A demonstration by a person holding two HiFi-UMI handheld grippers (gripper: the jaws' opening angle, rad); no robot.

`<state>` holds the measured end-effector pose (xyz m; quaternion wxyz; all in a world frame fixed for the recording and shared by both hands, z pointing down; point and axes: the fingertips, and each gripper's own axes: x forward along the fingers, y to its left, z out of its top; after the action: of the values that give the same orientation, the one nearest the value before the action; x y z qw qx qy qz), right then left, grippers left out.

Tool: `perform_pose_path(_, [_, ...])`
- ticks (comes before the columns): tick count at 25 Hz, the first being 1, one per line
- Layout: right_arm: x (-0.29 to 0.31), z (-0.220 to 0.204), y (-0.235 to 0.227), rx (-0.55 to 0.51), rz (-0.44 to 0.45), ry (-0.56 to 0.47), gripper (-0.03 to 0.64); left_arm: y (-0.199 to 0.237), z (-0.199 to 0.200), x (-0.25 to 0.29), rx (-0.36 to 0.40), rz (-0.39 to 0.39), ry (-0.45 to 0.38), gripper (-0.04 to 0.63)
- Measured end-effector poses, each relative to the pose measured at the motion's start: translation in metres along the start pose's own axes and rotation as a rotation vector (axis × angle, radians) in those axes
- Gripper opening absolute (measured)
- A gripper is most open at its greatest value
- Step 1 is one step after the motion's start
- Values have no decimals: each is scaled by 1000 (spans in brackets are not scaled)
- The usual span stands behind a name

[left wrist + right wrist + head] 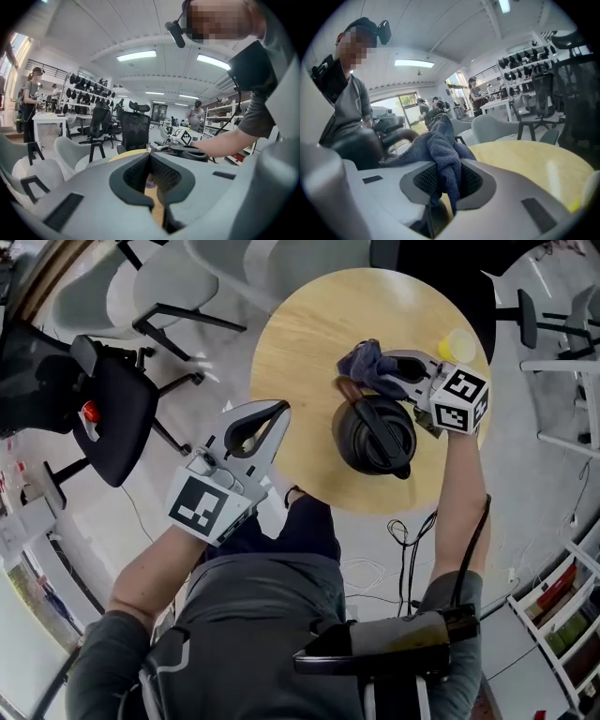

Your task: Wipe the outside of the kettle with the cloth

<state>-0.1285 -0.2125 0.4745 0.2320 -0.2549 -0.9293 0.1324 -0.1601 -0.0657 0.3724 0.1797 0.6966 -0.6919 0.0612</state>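
The round wooden counter (291,343) fills the upper centre of the head view. The black kettle (373,435) stands near its lower right edge, with its handle arching over the lid. The right gripper (382,367) sits just above the kettle in the frame, at its upper right. The left gripper (279,409) is lower left of the kettle, over the counter's rim and apart from it. Its jaws are pressed together with nothing between them. The right gripper's jaws are clamped on the bunched blue cloth (443,150), which drapes toward the kettle's handle. No view shows whether cloth and kettle touch. A small yellow object (457,345) is partly hidden behind the right gripper's marker cube.
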Motion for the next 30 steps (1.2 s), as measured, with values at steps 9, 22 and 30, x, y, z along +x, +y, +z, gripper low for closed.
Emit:
perform_pose_path(9, [-72,80,44,70,-308,-234,97,-4,62,-22,84,-148,-73,9])
perform_pose_path(22, [-146,139,168,75,-786,-400,97,7,125,-70,115,-416,-147,9])
perform_pose_path(30, [-157,162,242,41,-966,-459,97,1,146,-101,125,-516,-156,9])
